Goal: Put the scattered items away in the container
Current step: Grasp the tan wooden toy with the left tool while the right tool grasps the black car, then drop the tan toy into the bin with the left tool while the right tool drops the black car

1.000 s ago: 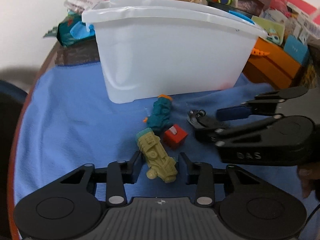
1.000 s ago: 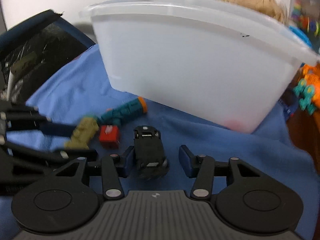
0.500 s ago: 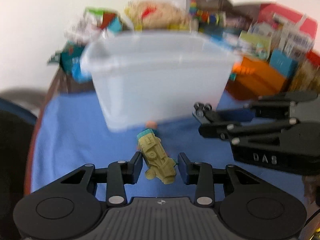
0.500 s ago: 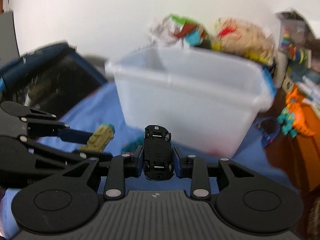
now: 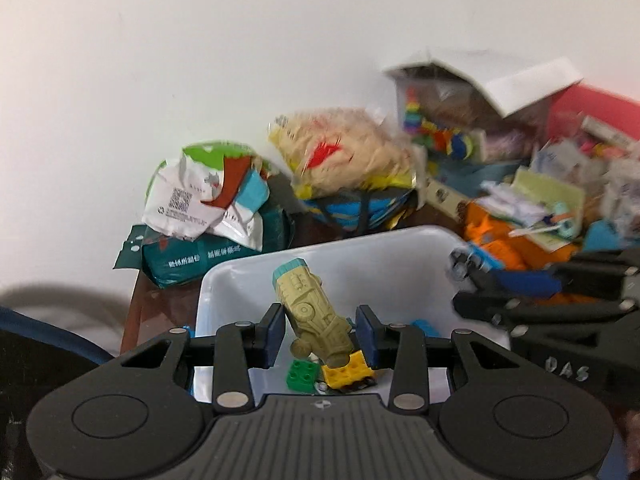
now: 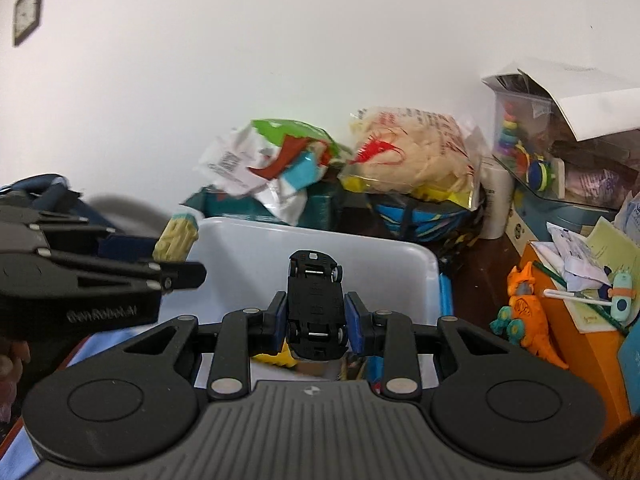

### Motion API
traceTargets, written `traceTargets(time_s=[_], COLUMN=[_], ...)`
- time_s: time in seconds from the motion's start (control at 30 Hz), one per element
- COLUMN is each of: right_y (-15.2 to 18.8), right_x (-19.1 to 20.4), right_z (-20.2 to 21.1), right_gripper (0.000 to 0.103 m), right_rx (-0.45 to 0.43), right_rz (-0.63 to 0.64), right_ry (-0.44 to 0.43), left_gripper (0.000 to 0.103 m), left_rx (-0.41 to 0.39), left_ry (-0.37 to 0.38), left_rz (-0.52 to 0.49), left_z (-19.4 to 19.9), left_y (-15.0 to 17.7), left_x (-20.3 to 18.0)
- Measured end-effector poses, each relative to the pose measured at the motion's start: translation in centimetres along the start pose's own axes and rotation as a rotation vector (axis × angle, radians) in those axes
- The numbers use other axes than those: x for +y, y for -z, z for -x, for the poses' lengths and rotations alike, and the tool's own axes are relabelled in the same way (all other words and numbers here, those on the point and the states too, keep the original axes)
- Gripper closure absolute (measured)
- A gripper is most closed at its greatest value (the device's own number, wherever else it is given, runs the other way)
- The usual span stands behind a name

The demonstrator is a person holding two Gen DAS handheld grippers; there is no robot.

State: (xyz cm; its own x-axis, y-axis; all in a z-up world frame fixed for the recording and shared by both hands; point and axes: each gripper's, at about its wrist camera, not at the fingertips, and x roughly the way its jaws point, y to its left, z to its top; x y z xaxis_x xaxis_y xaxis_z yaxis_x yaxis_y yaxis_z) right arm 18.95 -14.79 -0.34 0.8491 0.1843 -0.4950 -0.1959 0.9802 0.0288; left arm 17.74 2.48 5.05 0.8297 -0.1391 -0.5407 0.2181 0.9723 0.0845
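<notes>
The right tongs [image 6: 316, 320] grip a black toy car [image 6: 316, 308] between blue pads, underside up, above the open white bin [image 6: 416, 276]. At the left, the left tongs [image 6: 176, 260] hold a tan toy [image 6: 176, 240] over the bin's rim. Snack bags [image 6: 408, 156] and an orange dinosaur [image 6: 532, 316] lie beyond.

I hold the truck [image 5: 316, 316] left, the car [image 6: 316, 304] right — both over the bin [image 5: 400, 248]; bags [image 6: 412, 156] behind.

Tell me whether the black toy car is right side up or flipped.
Flipped. In the right wrist view the black toy car shows its chassis and axles, gripped between the pads of the right hand-held gripper above the white bin.
</notes>
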Motion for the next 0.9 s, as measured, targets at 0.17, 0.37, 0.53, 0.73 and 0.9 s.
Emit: traceTargets(time_s=[0.17,0.37,0.53,0.73,0.9], right_y=[0.0,0.7,0.7,2.1,4.5], right_x=[-1.0,-0.9,-0.4,1.2,2.8], right_z=[-2.9,-3.3,-0.3,4.2,6.3], right_gripper=[0.068,0.049,0.045,0.035,0.034], right_rx=[0.048,0.069,-0.001,-0.104,-0.085], right_rz=[-0.016,-0.024,-0.033,0.026,0.075], right_ry=[0.025,0.043,0.03,-0.048,-0.079], left_gripper=[0.06,0.037,0.034,0.031,0.031], left_rx=[0.057,0.061,0.03,0.004,0.021], left_ry=[-0.023,-0.076,-0.07,-0.095,-0.105], left_rz=[-0.005,-0.016,0.022,-0.001,0.017], left_z=[-2.9,-3.3,-0.4,2.9,5.8], left_y=[0.3,0.3,0.4,2.0,4.6], left_x=[-0.1,-0.3,0.2,0.0,-0.1])
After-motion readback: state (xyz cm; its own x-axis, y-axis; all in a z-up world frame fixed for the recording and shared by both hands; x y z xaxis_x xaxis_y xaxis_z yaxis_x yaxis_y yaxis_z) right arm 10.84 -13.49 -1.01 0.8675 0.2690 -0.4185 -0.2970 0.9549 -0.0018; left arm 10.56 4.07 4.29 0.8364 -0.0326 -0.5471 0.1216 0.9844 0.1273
